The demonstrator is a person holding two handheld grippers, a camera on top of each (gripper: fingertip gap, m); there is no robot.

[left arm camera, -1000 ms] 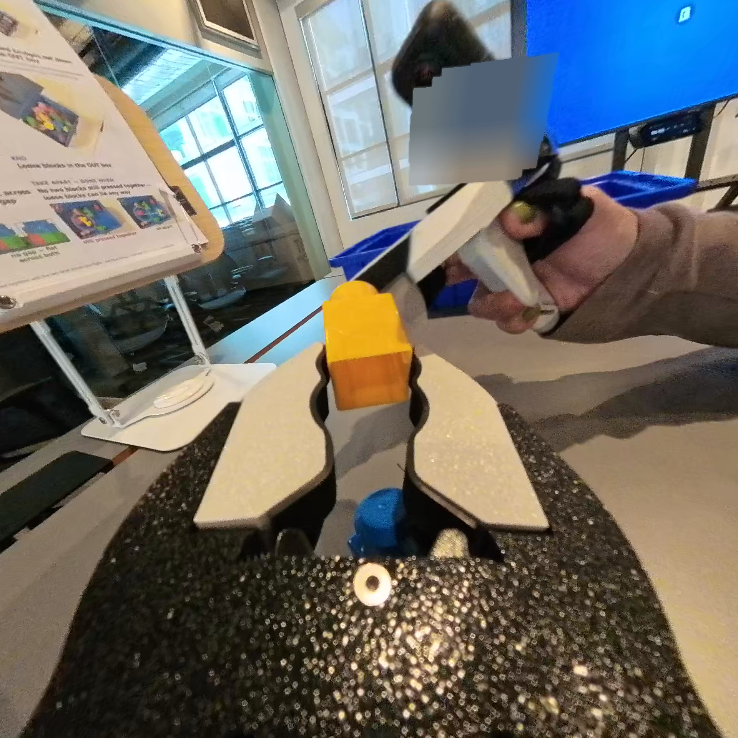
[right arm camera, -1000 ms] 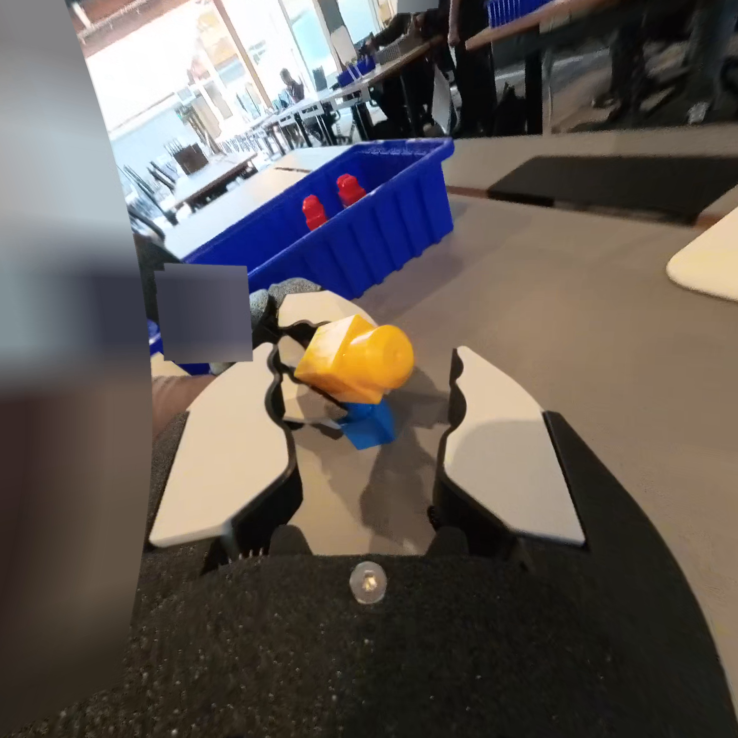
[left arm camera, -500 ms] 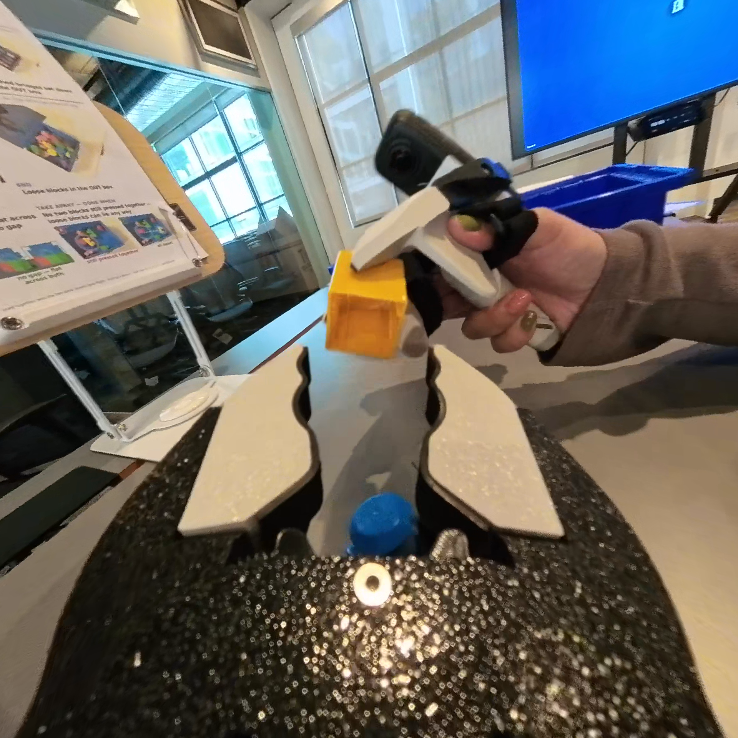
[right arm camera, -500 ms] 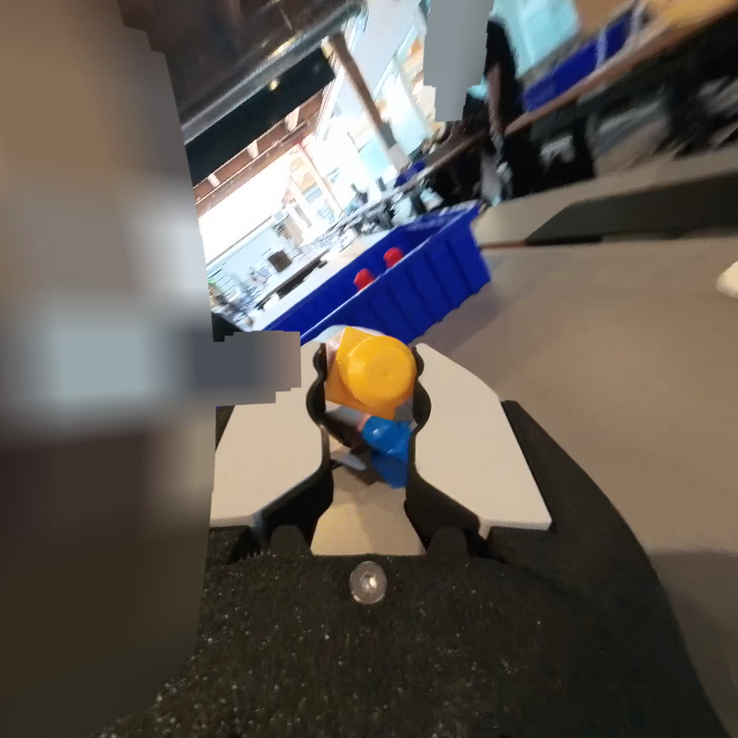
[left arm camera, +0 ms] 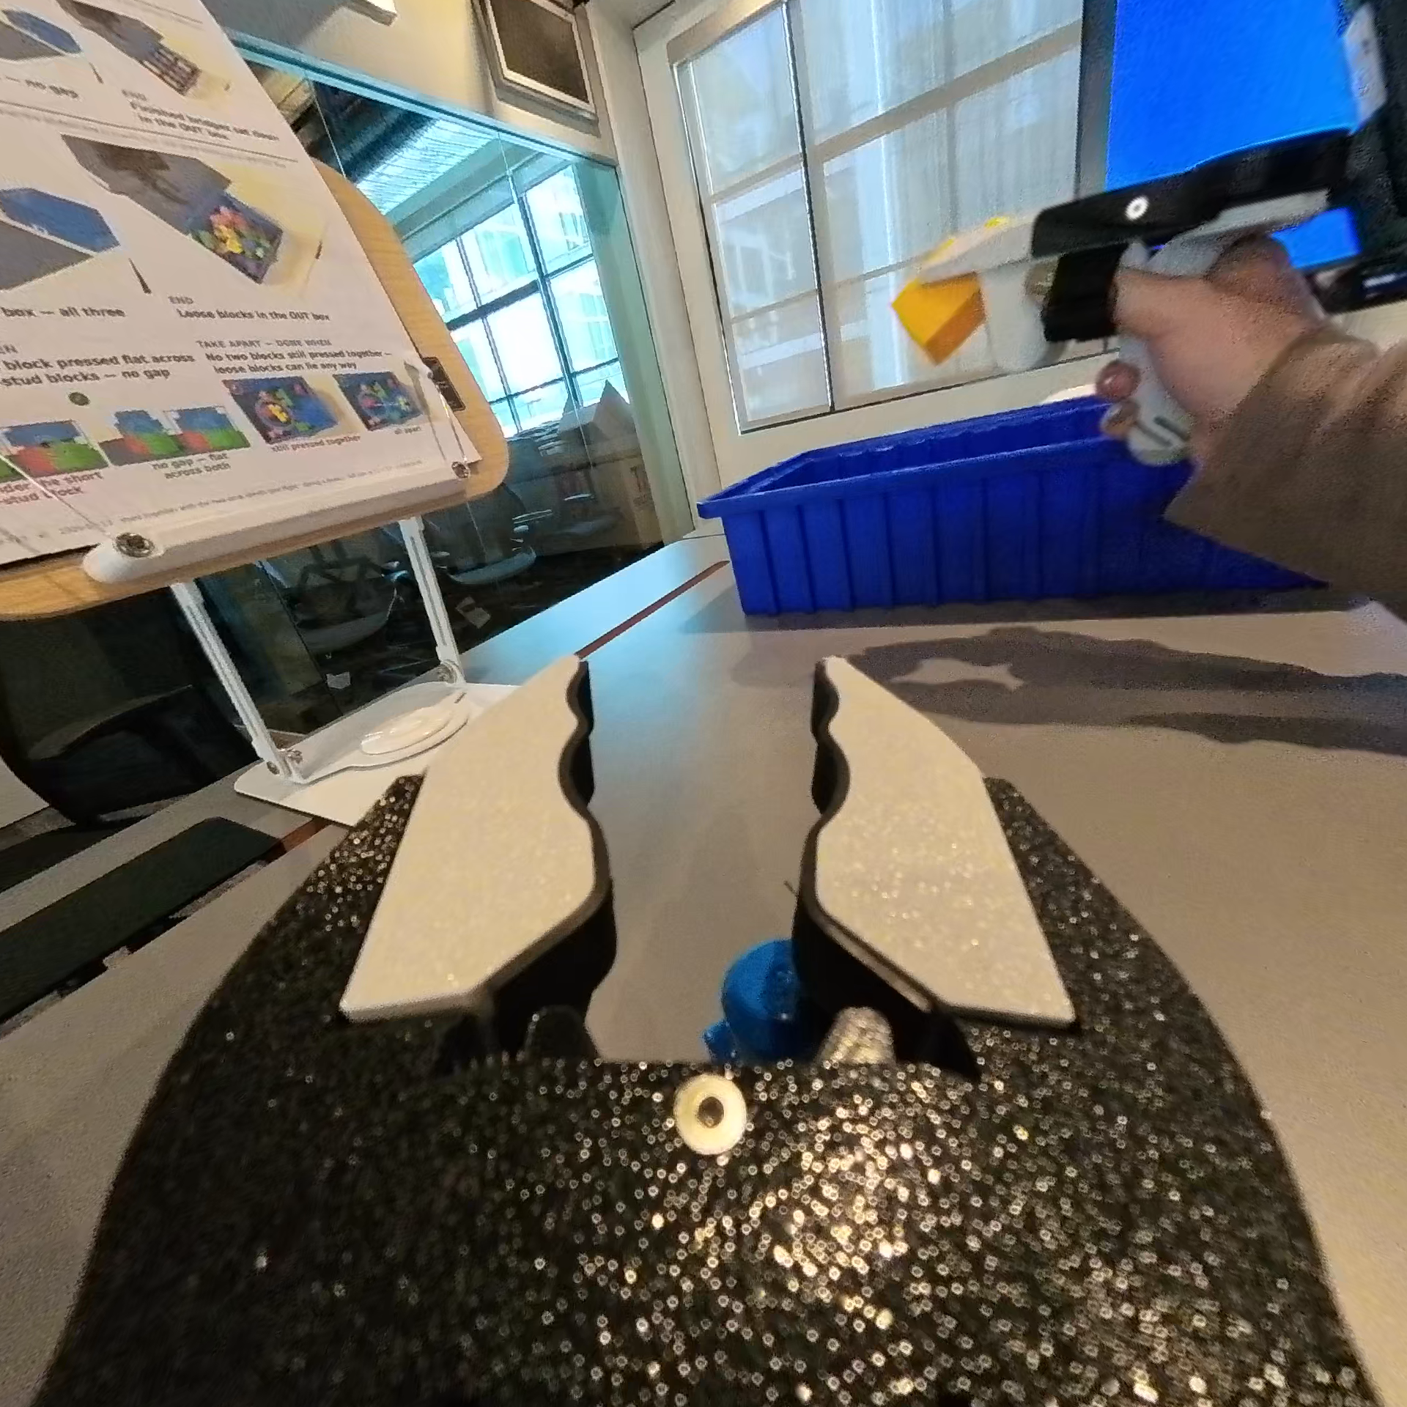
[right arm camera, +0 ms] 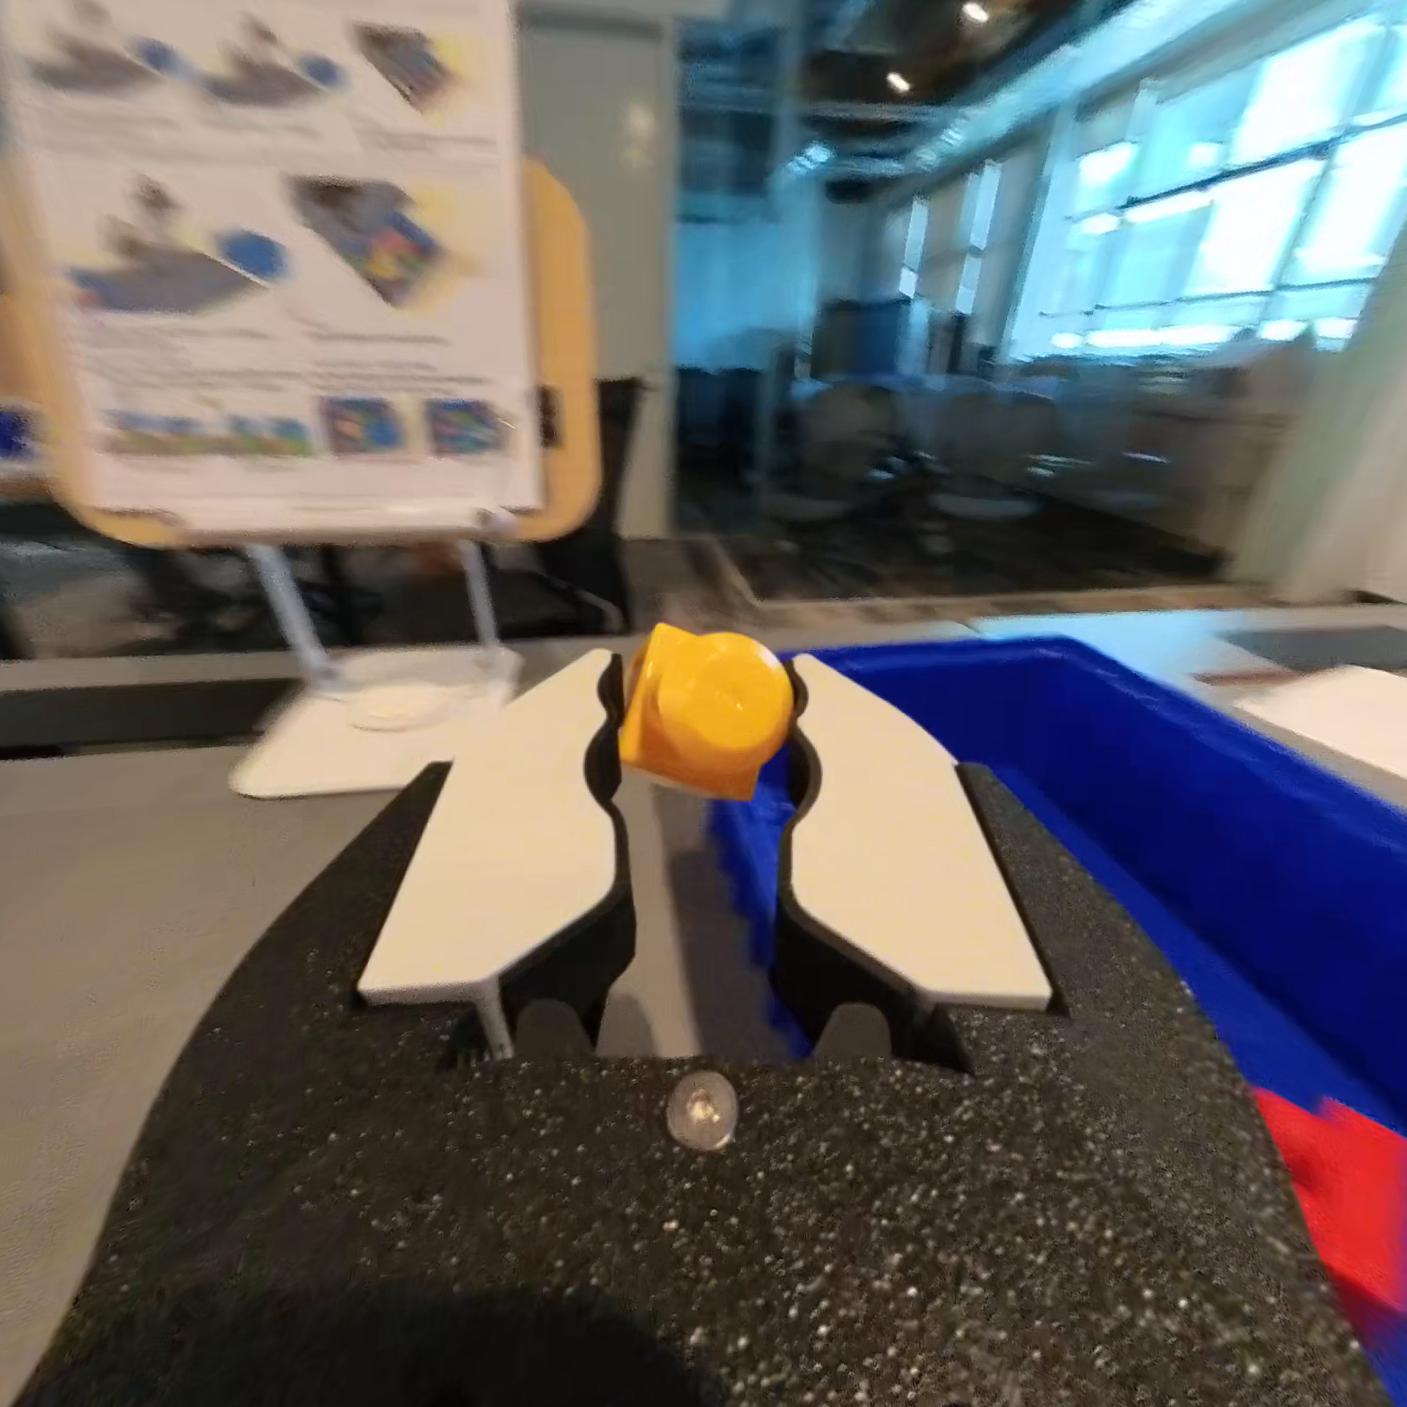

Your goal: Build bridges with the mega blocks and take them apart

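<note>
The right gripper (right arm camera: 704,704) clamps a yellow block (right arm camera: 704,712), light, stiff and likely slick, by its flat sides above the blue bin (right arm camera: 1142,761); the left gripper (left arm camera: 700,716) hangs apart, empty.

yellow block (right arm camera: 704,712): single-stud mega block, clamped at tips of right gripper (right arm camera: 704,716), tilted, round stud facing camera, held in air at near end of blue bin (right arm camera: 1142,769). blue block (left arm camera: 757,997): stud up, on grey table (left arm camera: 1142,875) deep between spread fingers of left gripper (left arm camera: 700,685), partly hidden.
</note>
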